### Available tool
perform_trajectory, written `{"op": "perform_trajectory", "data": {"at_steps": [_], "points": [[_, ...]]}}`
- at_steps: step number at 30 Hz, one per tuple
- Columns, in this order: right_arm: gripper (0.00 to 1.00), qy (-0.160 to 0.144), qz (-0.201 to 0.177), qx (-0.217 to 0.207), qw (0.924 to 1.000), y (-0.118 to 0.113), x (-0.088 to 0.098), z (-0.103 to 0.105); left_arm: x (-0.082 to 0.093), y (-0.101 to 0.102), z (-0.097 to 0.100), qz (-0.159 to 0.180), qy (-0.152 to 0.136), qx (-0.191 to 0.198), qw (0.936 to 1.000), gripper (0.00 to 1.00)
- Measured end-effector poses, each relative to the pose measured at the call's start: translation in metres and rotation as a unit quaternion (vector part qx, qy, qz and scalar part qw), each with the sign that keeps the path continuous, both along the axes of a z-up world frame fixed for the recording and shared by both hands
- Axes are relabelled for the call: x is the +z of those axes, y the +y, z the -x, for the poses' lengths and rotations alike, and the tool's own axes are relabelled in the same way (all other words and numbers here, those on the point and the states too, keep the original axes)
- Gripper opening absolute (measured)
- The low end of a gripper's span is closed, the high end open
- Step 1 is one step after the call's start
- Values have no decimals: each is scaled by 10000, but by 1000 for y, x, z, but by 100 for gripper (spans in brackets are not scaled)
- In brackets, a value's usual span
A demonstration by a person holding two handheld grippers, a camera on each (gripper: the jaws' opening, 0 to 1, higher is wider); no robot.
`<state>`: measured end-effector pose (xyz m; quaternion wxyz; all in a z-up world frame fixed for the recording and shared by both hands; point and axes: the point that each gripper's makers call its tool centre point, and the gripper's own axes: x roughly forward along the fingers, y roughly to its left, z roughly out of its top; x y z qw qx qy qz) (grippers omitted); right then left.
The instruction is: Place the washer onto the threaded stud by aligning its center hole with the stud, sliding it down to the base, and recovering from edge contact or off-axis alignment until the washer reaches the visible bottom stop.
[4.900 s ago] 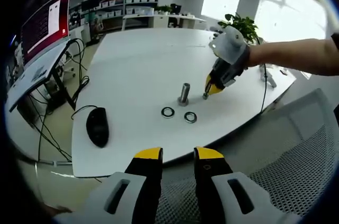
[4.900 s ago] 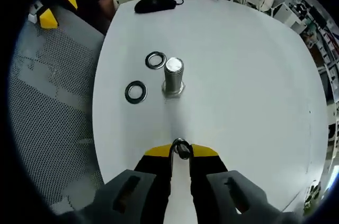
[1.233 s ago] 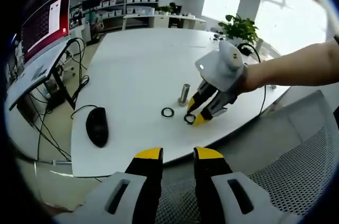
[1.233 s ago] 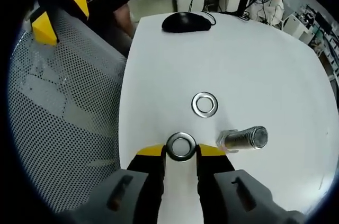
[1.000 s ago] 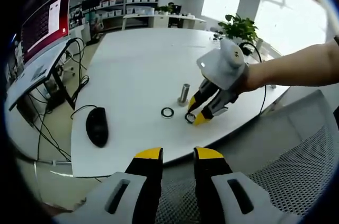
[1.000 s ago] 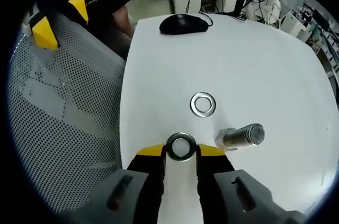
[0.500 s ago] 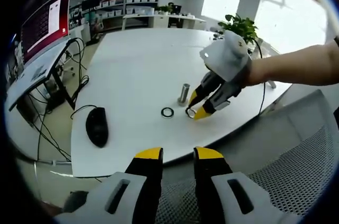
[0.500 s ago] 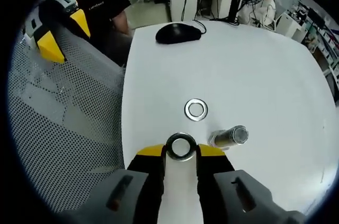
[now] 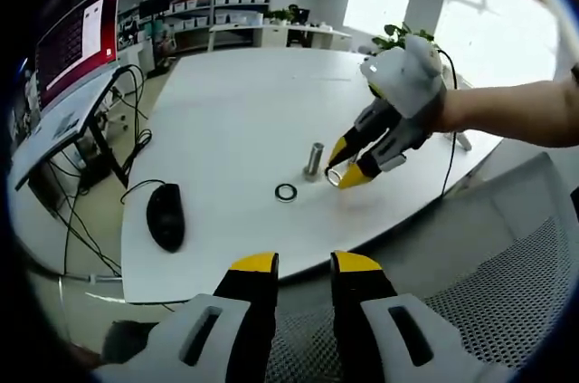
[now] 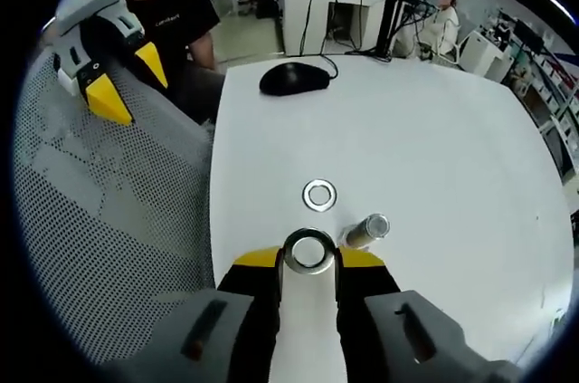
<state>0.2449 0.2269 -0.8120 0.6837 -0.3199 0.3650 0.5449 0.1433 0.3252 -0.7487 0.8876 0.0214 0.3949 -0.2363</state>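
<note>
1. Counter (image 9: pixel 235 120), white and broad, carrying a black computer mouse (image 9: pixel 166 215) near one edge and the threaded stud (image 9: pixel 314 161) upright near the middle.
2. Right hand-held gripper (image 9: pixel 344 172) now lifted off the counter and carried up beside the stud top, where half a second ago sat low over the surface; jaws clamped on the washer (image 10: pixel 308 250).
3. Left hand-held gripper (image 9: pixel 303 267) held back over the mesh chair, jaws a narrow gap apart, gripping nothing.
4. Stud (image 10: pixel 364 230) just beside the held washer's right edge, not yet under its hole: pickup done, centring and sliding down still ahead.
5. Second washer (image 10: pixel 318 195) flat on the counter, near the stud.
</note>
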Motion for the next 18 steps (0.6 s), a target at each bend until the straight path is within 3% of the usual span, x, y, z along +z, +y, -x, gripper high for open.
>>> {"op": "perform_trajectory", "data": {"at_steps": [4, 8, 18], "points": [[23, -152, -66, -31, 9999, 0, 6, -3, 0, -1, 0, -2, 0, -4, 10000, 21], [23, -500, -61, 122, 9987, 0, 14, -4, 1, -2, 1, -2, -3, -2, 10000, 21], [23, -716, -252, 12, 9971, 1, 30, -14, 1, -3, 0, 1, -1, 4, 10000, 21]]}}
